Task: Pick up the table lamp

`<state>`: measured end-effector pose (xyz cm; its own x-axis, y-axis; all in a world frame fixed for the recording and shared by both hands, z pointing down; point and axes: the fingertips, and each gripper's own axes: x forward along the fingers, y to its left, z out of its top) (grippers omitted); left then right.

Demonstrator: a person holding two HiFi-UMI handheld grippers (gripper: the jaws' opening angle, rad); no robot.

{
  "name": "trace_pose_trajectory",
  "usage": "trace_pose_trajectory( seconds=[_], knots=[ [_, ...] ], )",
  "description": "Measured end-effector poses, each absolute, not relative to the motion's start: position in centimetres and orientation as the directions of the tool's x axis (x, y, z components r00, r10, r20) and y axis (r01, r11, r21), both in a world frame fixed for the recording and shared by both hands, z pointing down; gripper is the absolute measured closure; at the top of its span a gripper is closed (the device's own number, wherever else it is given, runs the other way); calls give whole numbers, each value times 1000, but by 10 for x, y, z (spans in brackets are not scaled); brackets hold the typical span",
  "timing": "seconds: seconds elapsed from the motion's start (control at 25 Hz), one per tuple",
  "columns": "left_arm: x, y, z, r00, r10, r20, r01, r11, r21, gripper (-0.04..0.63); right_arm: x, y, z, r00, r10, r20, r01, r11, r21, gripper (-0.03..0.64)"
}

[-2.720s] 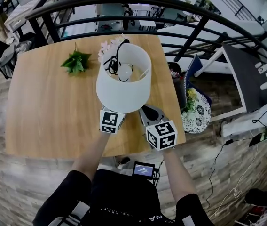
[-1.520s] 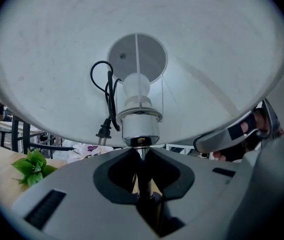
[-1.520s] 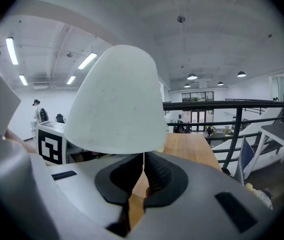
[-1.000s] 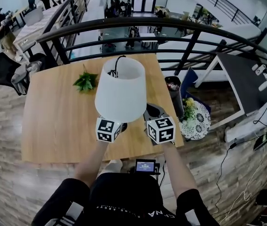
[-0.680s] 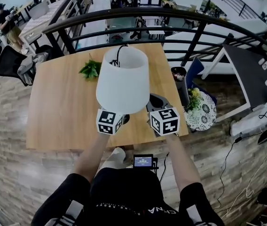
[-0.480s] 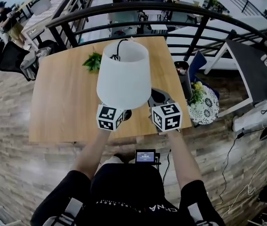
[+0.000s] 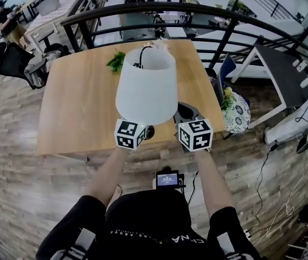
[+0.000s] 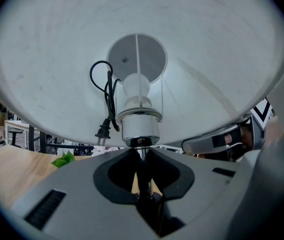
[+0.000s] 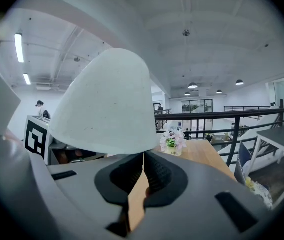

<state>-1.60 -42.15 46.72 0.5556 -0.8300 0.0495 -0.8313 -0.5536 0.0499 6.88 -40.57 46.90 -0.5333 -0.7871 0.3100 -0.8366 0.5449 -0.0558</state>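
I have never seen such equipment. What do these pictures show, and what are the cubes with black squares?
A person holds a two-jaw gripper in each hand; the cubes belong to them. The head view looks down from the person's head. The other two views come from cameras on the grippers, looking along their jaws. The left gripper is shut on the thin stem of the lamp, under its white shade. The right gripper is shut and empty. On the table stand a green plant and pink flowers.
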Motion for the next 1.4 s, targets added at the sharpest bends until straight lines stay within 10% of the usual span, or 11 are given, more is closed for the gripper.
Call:
trace_pose_trajectory(
  seconds=[0.64, 1.4],
  knots=[
    [-118, -223, 479, 619, -784, 48, -785, -616, 66, 525, -34, -201, 481, -453, -820, 349, -881, 473, -30, 586],
    [-21, -168, 466, 618, -785, 36, -786, -616, 46, 525, 61, -144, 469, -465, -817, 342, -876, 481, -40, 586]
  ],
)
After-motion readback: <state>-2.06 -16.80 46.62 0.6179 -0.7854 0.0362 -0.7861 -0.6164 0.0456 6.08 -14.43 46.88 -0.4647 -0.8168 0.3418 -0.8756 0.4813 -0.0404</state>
